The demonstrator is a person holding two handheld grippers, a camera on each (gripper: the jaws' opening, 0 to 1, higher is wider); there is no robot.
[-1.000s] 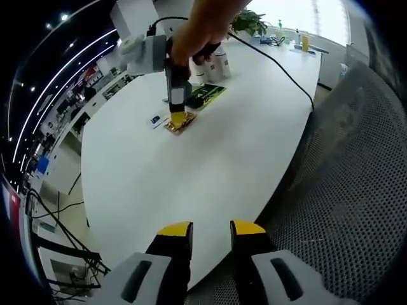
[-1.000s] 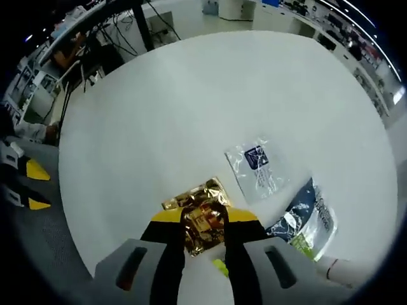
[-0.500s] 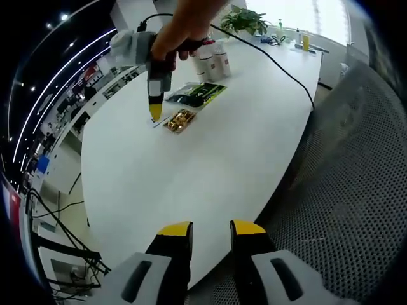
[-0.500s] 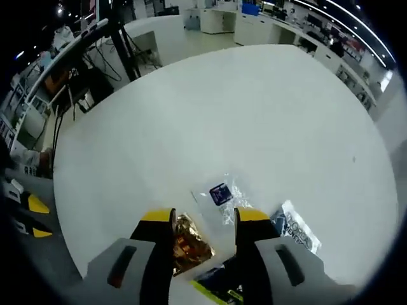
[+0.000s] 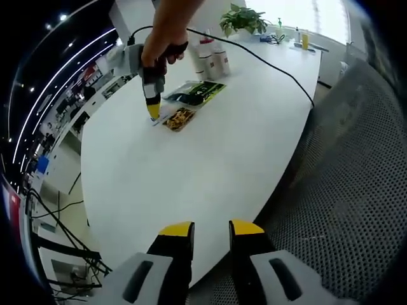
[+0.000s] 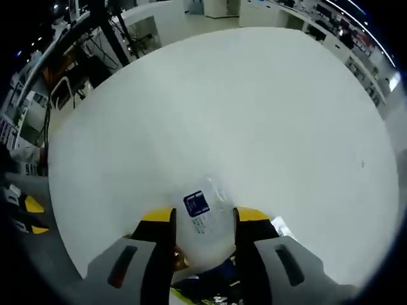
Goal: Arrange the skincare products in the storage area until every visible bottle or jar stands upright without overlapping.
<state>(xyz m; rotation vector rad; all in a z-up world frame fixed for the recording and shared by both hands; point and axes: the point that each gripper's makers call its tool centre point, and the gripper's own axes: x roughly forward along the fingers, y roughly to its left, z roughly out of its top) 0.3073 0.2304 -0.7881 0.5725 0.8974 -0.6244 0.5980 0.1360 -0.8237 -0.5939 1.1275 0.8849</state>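
Observation:
On the white table (image 5: 216, 152), a hand holds my right gripper (image 5: 152, 114) tips-down over a clear sachet (image 5: 159, 119). Beside it lie a gold sachet (image 5: 180, 119) and a green-and-black sachet (image 5: 194, 93). Behind them, several white bottles (image 5: 213, 60) stand upright. In the right gripper view, the clear sachet (image 6: 198, 213) with a blue label lies between the jaws of the open right gripper (image 6: 205, 216). A corner of the gold sachet (image 6: 180, 259) peeks out below. My left gripper (image 5: 212, 232) hangs open off the table's near edge, holding nothing.
A black cable (image 5: 280, 67) runs across the table from the right gripper. A potted plant (image 5: 245, 22) and small items sit at the far end. A grey mesh chair (image 5: 356, 190) stands to the right. Desks and stands (image 6: 82, 57) lie beyond the table.
The right gripper has let go of the gold sachet, opened, and moved left over the clear blue-labelled sachet. The left gripper has stayed put.

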